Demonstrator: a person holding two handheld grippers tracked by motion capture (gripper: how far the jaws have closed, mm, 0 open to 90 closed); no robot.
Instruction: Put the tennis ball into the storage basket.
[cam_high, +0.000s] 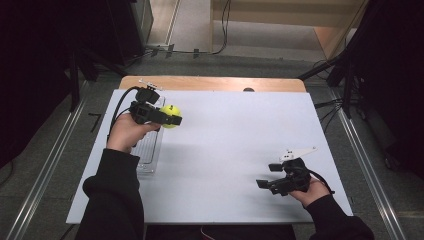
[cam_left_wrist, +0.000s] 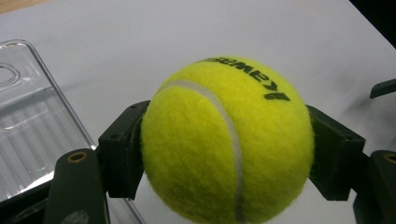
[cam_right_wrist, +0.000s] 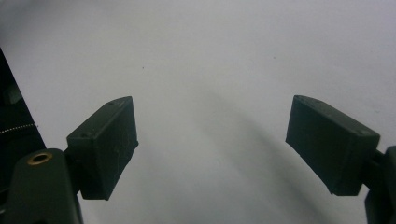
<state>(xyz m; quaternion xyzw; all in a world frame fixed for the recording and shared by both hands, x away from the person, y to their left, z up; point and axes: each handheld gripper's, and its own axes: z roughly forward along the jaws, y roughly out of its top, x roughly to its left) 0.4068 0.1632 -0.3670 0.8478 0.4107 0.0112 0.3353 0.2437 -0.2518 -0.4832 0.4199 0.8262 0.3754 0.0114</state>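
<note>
While left claw (cam_high: 172, 120) grips ball (cam_high: 169, 115) tight, ball hangs above white counter (cam_high: 235, 150), far left part. Pads press ball from both sides; yellow fuzz, white seam, black letters face up in left gripper view (cam_left_wrist: 228, 140). Clear tray (cam_high: 148, 150) lies flat on counter just below left hand (cam_high: 127, 131), near left edge. Right claw (cam_high: 272, 176) sits low over counter, near right corner, well apart from ball. Its jaws stand wide open, nothing between them, bare white counter beyond.
</note>
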